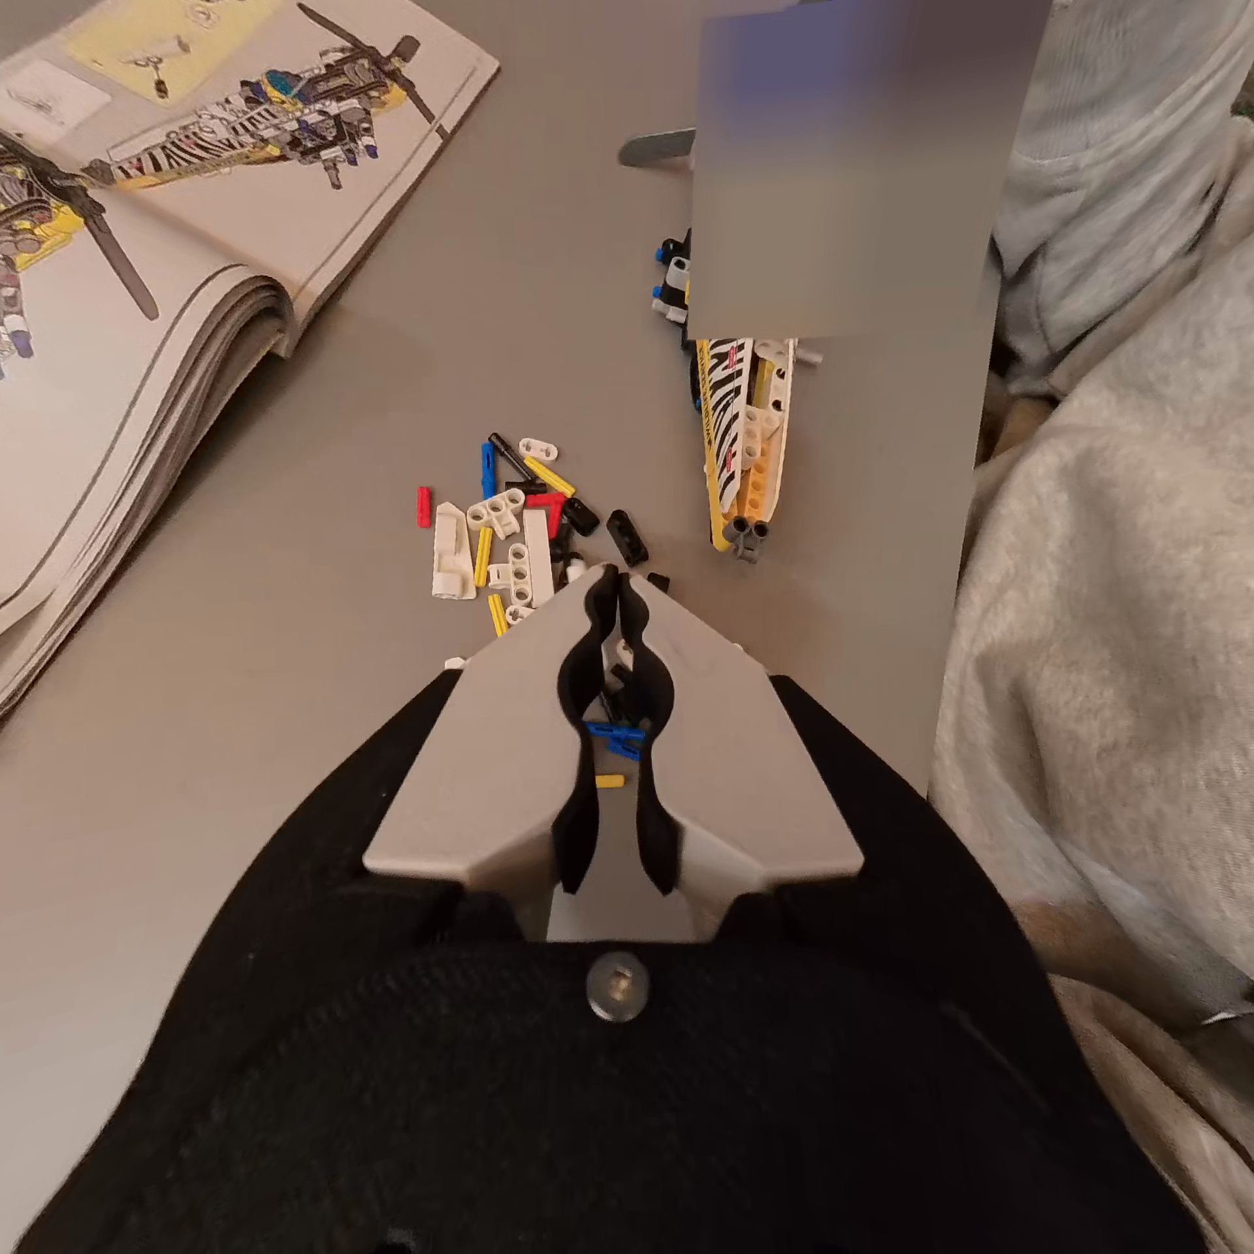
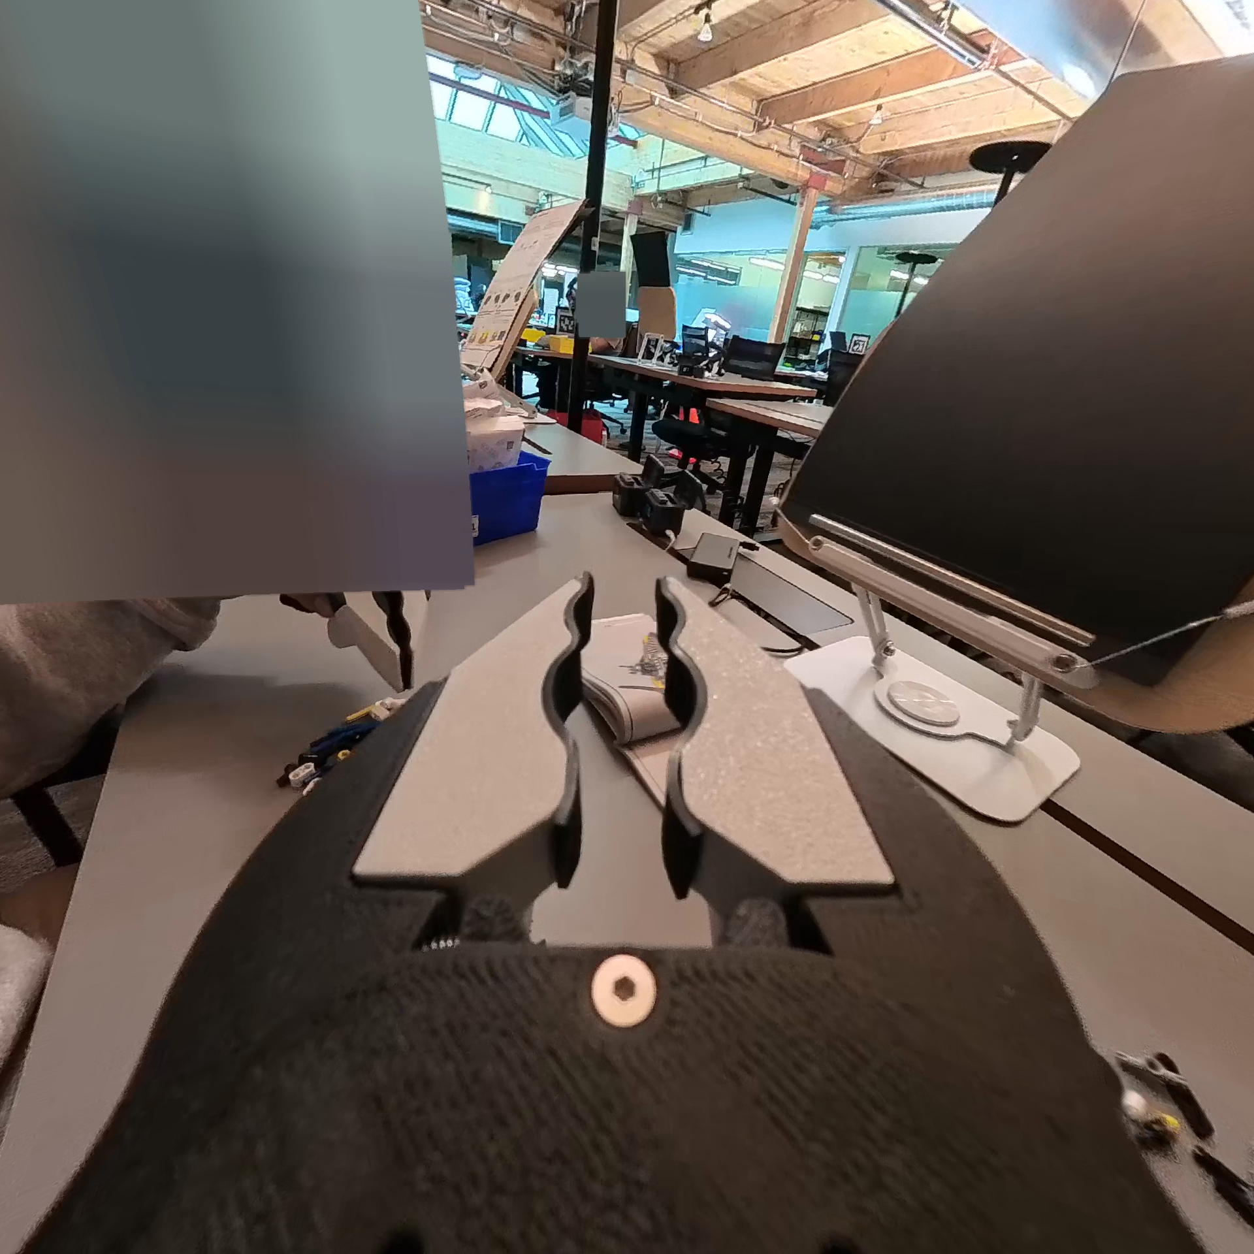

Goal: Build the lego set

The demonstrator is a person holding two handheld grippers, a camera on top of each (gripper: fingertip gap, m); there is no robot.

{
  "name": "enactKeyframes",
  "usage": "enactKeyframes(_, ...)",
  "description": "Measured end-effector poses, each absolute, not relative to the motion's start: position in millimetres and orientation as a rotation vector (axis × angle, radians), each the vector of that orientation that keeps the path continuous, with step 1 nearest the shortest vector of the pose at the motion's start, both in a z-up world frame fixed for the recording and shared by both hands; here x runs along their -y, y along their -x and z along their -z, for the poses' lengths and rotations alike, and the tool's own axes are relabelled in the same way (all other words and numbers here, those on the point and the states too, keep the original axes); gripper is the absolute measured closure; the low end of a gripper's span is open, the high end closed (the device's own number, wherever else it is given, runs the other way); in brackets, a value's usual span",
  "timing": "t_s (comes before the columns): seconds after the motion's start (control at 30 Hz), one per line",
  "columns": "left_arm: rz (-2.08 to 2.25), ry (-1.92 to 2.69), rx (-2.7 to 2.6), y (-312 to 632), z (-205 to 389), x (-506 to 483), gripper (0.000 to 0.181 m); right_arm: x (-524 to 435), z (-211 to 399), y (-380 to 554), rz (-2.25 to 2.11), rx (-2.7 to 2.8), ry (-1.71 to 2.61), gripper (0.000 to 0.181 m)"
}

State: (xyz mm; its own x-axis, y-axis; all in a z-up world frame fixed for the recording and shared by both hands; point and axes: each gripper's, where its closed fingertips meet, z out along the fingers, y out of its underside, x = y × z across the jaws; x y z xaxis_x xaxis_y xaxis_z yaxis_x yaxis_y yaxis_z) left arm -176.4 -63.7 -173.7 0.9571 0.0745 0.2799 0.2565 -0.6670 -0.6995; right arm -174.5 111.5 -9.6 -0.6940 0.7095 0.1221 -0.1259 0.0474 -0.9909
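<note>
Closest to us in the left wrist view, our left gripper [image 1: 619,577] points down at the grey worktop [image 1: 271,678], its tips pressed together with nothing visibly caught between them; through the wavy slot behind the tips we glimpse a few blue, black and yellow pins lying on the surface below. Just beyond the tips lies the heap of loose lego pieces [image 1: 516,529]: white beams, yellow and blue axles, a red piece and black connectors, some touching one another. To the right of the heap, apart from it, rests the partly built model [image 1: 743,434], a narrow yellow and white body with zebra striping and two grey ends at its near tip; its far part is hidden by a blur. Farther left, the instruction booklet [image 1: 224,176] lies open on the worktop. In the right wrist view, our right gripper [image 2: 624,597] is held above the worktop with its fingers spread and nothing between them. Past it we see the booklet again, and to the right a dark monitor [image 2: 1052,380] tilted on a white stand [image 2: 950,733]. A blue bin [image 2: 509,495] sits farther back.
</note>
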Motion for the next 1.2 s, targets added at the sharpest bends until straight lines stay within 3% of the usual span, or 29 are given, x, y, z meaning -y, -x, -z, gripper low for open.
enactKeyframes(0.23, 0.317, 2.38, 0.293, 176, 192, 73, 0.181, -97, 18, 174, -1.667, 1.754, 0.556, 0.164)
enactKeyframes(0.53, 0.281, 2.535, 0.227, 165, 219, 69, 0.158, -97, 19, 175, -1.649, 1.758, 0.551, 0.165)
enactKeyframes(0.9, 0.322, 2.548, 0.208, 162, 227, 62, 0.169, -101, 17, 174, -1.649, 1.747, 0.553, 0.165)
enactKeyframes(1.03, 0.306, 2.306, 0.199, 172, 188, 43, 0.17, -97, 18, 173, -1.663, 1.755, 0.545, 0.165)
enactKeyframes(1.2, 0.642, 1.769, 0.215, 159, 97, 22, 0.171, -66, 32, 159, -1.709, 1.886, 0.399, 0.16)
